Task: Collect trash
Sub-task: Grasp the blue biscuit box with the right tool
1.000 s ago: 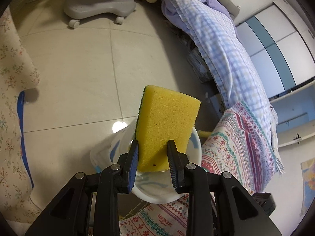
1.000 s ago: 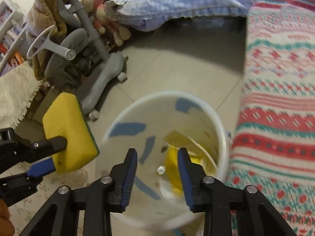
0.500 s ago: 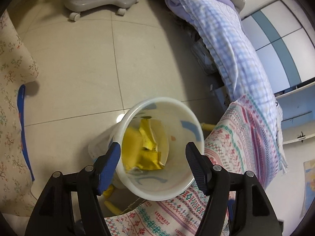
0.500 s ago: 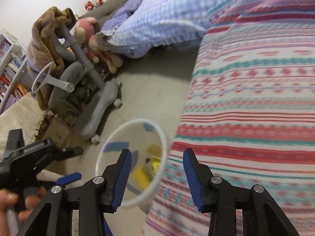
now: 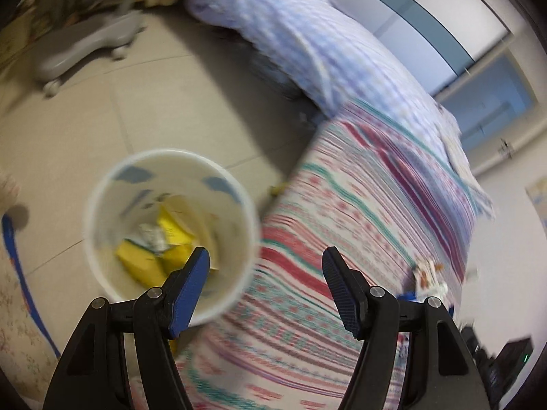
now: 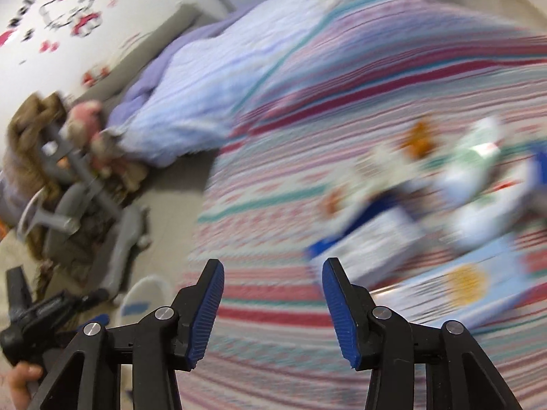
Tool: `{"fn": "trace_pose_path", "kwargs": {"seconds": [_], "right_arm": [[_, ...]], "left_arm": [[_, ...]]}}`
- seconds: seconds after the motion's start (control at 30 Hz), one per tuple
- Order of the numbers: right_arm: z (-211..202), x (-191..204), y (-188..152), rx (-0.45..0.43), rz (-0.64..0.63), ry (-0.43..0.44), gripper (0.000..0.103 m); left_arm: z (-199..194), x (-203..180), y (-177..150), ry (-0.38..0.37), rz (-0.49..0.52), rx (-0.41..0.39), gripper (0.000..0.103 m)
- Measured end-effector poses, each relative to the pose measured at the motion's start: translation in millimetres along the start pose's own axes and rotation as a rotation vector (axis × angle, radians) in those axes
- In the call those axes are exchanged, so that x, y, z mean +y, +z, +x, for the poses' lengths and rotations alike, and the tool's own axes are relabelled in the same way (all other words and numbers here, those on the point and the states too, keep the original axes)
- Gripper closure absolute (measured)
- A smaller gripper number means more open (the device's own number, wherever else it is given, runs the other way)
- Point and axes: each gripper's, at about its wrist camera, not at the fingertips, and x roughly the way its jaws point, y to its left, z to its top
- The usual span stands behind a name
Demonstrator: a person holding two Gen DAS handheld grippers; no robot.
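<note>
**Both grippers empty, litter waiting on the bed**

The bed (image 6: pixel 342 68) fills most of my right view, its striped blanket (image 6: pixel 273 294) running to an edge just beside the bin; the floor (image 5: pixel 171 109) lies open beyond, with a grey chair base (image 5: pixel 85 44) well apart at the far side; that tiled stretch is my free room, while the bed edge beside the bin's rim is the tight spot to swing around.

The bin (image 5: pixel 102 273) stands on the floor against the bed; inside I see a yellow sponge (image 5: pixel 136 263), yellow wrappers and a crumpled bit of foil, so some trash is already in.

The rest lies on the blanket ahead of my right gripper (image 6: pixel 272 302): a flat blue-edged box (image 6: pixel 372 239), a pale packet (image 6: pixel 471 171), and orange scraps (image 6: pixel 417 140), all too blurred to name more closely; I judge them light, the box stiff enough to pinch by a free edge, the packet soft, likely slick, and best taken at a crumpled fold; the blanket will give under a press, so I would come in low and sideways rather than straight down.

My right gripper hangs over the blanket with its jaws spread and nothing between; my left gripper (image 5: pixel 265 275) is likewise wide and empty, one finger over the bin's mouth, the other over the bed.
</note>
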Motion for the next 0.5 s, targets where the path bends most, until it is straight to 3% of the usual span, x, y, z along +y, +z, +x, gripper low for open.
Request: {"fn": "trace_pose_path", "kwargs": {"seconds": [0.2,0.33,0.43,0.5], "right_arm": [[-36,-69,21,-0.065,-0.069,-0.243,0.041],[-37,-108,15,-0.065,-0.181,-0.485,0.04],[-29,-104,11,-0.037,-0.299,-0.543,0.04],[-22,-102,8,-0.014,-0.335,-0.523,0.04]], "left_arm": [[21,-77,-26,-0.067,0.188,0.059,0.032],[37,-128,-46,-0.069,0.333,0.083,0.032],[52,-159,-59,-0.095,0.396,0.11,0.032],[64,-175,-67,-0.118,0.414,0.133,0.032]]}}
